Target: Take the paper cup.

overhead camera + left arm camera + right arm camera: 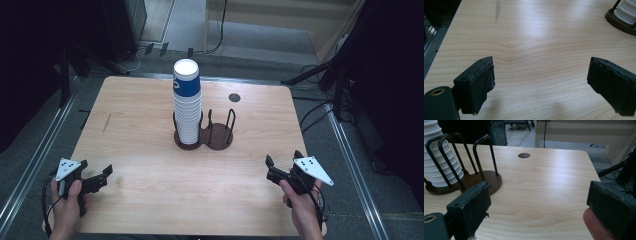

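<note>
A tall stack of white paper cups (187, 107), its top cup banded in blue, stands in the left slot of a dark two-slot holder (220, 137) with wire hoops at mid-table. The right slot holds nothing. My left gripper (103, 176) rests near the table's front left corner, open, with bare wood between its jaws (540, 75). My right gripper (270, 168) hovers at the front right, open and holding nothing (539, 197). In the right gripper view the cups (439, 162) and the holder (486, 178) lie to the left. In the left gripper view the holder's base (619, 22) sits at top right.
The wooden table (135, 115) has a round cable hole (234, 98) behind the holder, also seen as the hole (524, 155) in the right gripper view. A dark streak (497, 10) marks the wood at far left. Tripod legs and cables stand on the floor around the table.
</note>
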Demonstrator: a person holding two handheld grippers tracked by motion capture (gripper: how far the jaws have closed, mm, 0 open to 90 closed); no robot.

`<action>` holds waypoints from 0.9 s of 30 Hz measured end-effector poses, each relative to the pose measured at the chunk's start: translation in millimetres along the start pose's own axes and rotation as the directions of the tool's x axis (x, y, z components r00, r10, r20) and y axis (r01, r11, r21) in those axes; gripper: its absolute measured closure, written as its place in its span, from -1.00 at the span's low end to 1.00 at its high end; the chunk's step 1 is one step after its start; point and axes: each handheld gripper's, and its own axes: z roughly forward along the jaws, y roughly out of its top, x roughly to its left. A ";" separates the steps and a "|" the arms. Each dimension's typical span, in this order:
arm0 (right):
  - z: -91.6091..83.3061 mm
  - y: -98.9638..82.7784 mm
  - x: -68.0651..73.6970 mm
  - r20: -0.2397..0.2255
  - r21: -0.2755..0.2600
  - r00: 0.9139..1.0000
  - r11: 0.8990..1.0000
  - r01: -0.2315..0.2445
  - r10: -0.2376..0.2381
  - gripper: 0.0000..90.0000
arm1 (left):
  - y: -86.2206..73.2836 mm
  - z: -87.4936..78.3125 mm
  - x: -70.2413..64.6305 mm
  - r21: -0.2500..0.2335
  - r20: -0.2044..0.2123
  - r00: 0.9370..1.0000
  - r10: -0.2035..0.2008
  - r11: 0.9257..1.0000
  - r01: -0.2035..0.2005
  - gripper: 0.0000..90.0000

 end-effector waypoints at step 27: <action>13.0 33.5 37.4 -0.078 -0.015 0.996 0.999 0.035 -0.036 -0.89 | 0.0 0.1 0.9 0.000 0.004 1.000 -0.011 1.000 0.011 -0.82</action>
